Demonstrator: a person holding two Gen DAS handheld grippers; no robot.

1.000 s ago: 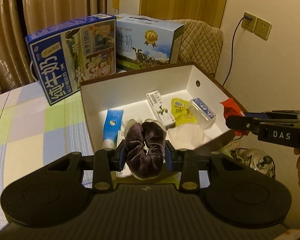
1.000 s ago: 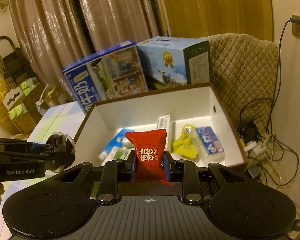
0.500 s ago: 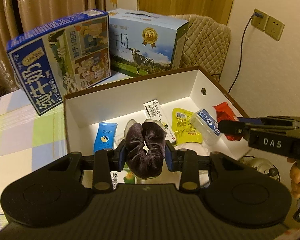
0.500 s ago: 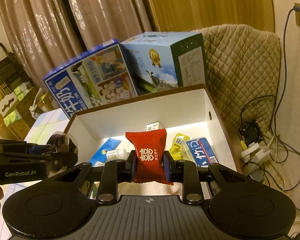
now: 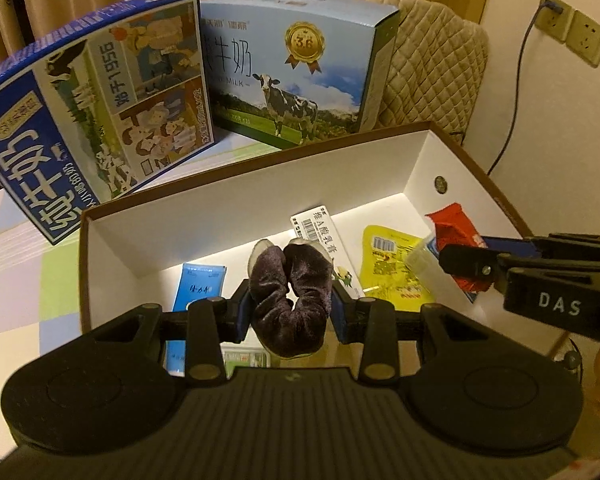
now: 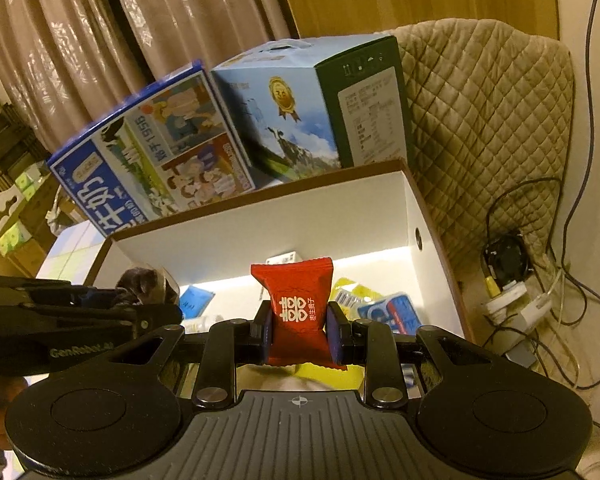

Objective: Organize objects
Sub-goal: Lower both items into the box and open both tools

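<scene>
A dark velvet scrunchie (image 5: 290,300) is pinched in my left gripper (image 5: 291,312), which hovers over the near side of a white-lined cardboard box (image 5: 260,204). My right gripper (image 6: 299,326) is shut on a red candy packet (image 6: 296,304) above the same box (image 6: 260,236). Each gripper shows in the other's view: the right one (image 5: 472,264) at the box's right edge with the red packet (image 5: 452,220), the left one (image 6: 140,300) with the scrunchie (image 6: 146,284). Inside lie a blue sachet (image 5: 198,288), a white barcoded box (image 5: 324,240), a yellow pouch (image 5: 392,264) and a blue-labelled clear case (image 6: 388,312).
Two milk cartons stand behind the box: a dark blue one (image 5: 92,108) leaning at left and a light blue one (image 5: 292,68) with a cow picture. A quilted chair back (image 6: 488,120) is at the right, with cables and a power strip (image 6: 512,300) on the floor. Curtains (image 6: 100,40) hang behind.
Both grippers have moved forward over the box, which now looks nearer and larger. Each keeps its hold: scrunchie in the left, red packet in the right.
</scene>
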